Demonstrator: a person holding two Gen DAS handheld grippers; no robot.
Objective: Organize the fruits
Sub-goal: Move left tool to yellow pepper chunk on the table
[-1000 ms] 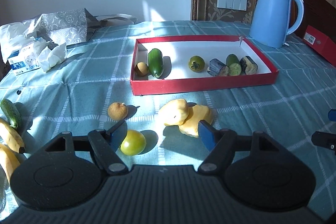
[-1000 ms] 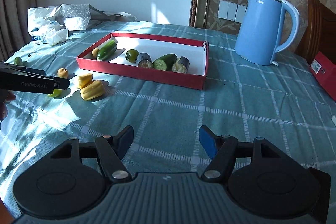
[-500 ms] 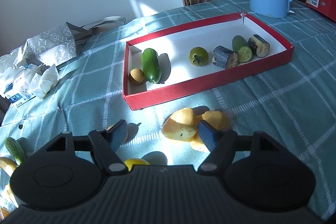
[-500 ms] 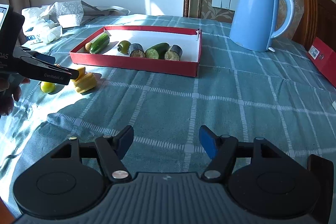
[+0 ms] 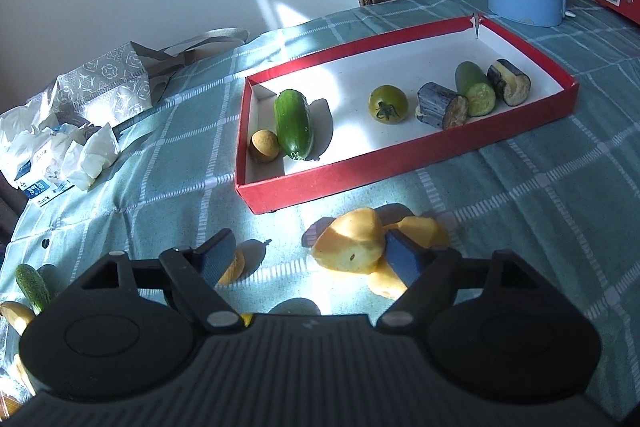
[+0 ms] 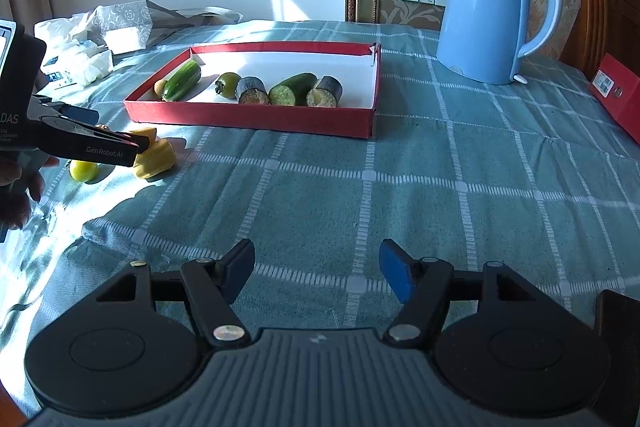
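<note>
two eggplant pieces (image 5: pixel 442 105), two yellow pepper pieces (image 5: pixel 352 247)

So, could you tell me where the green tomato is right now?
The green tomato lies mid-tray in the red tray, between the cucumber and an eggplant piece.

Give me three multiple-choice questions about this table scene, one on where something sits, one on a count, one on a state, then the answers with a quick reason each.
1. Where is the kettle?
A. inside the tray
B. on the cloth beyond the tray's far corner
C. on a chair

2. How many eggplant pieces lie in the tray?
A. one
B. two
C. four

3. How does the right gripper stand?
A. open, over bare cloth
B. shut on a cucumber
C. shut on the kettle handle

Answers:
1 B, it stands on the checked cloth past the red rim.
2 B, one eggplant piece lies left of the cut cucumber, another right of it.
3 A, its jaws are apart with only cloth between them.
</note>
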